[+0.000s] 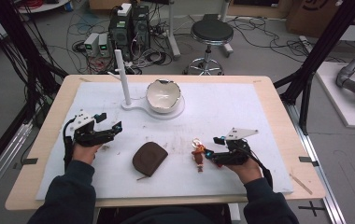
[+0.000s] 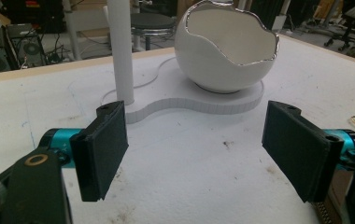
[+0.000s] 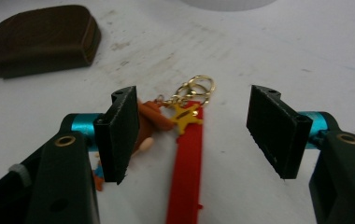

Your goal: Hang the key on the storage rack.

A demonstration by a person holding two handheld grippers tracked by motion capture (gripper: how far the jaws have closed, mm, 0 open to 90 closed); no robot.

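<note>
A keychain (image 1: pixel 197 154) lies on the white mat: a small cowboy figure, a yellow star charm (image 3: pixel 185 116), gold rings (image 3: pixel 198 86) and a red strap (image 3: pixel 185 172). My right gripper (image 1: pixel 212 155) is open just right of it; in the right gripper view (image 3: pixel 199 135) the strap and star lie between the jaws, the figure half hidden behind the left jaw. A brown pouch (image 1: pixel 149 158) rests mid-table. My left gripper (image 1: pixel 112 128) stands open at the left, empty (image 2: pixel 203 154), facing the eggshell-shaped white bowl (image 2: pixel 224 46) and white post (image 2: pixel 121 51).
The bowl (image 1: pixel 163 95) and post (image 1: pixel 122 77) share a white base (image 1: pixel 159 112) at the mat's far middle. The white mat (image 1: pixel 241 107) covers a wooden table (image 1: pixel 54 112). Black frame poles, cables, a stool (image 1: pixel 211 33) and computers stand beyond.
</note>
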